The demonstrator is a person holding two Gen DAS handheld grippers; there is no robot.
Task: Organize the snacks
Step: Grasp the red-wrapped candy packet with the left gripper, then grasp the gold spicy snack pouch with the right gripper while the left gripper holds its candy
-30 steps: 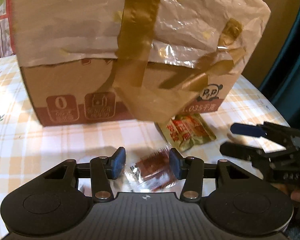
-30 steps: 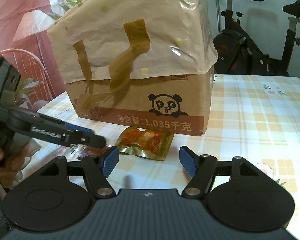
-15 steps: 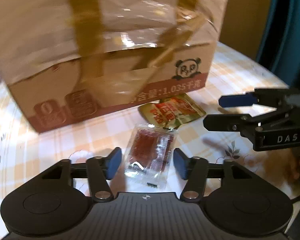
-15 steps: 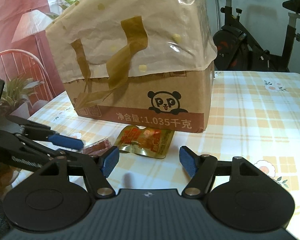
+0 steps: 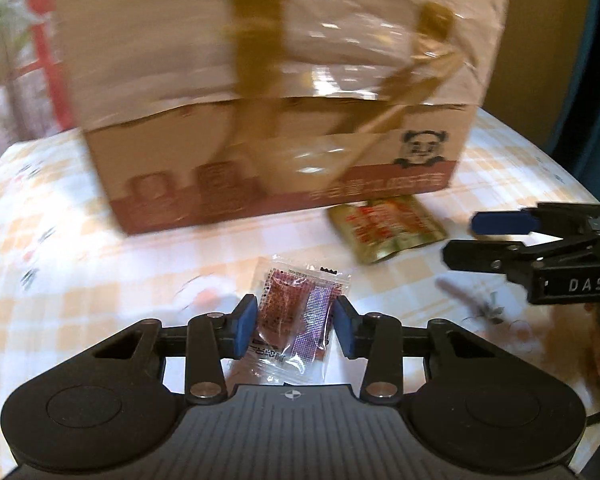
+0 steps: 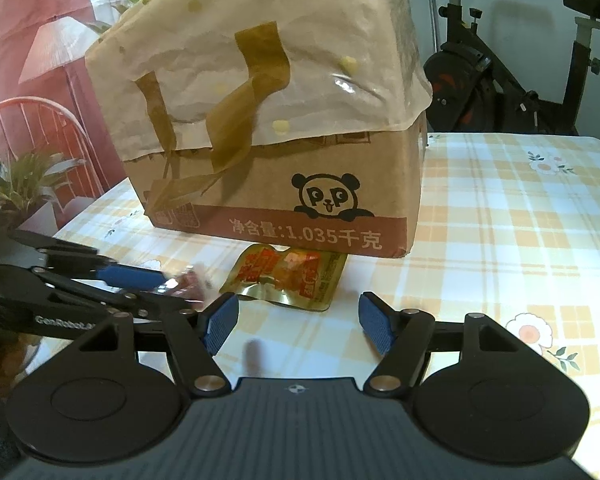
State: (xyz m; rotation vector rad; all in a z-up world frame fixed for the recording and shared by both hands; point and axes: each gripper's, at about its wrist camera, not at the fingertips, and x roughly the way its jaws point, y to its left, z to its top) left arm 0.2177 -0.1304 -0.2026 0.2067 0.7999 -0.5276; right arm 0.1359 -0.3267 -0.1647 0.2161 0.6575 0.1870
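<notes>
Left claw [image 5: 295, 326] closing around clear packet [image 5: 300, 312]; right view half-hides it.

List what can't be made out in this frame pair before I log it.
- Cardboard box contents: both views, hidden by the taped paper cover.
- Box print, left wrist view: smeared by motion blur.
- Clear snack packet label: too small; its near end is cut off behind the left gripper, whose jaws have just been closing around it.
- Gold snack pouch: far edge tucked against the box, right wrist view.
</notes>
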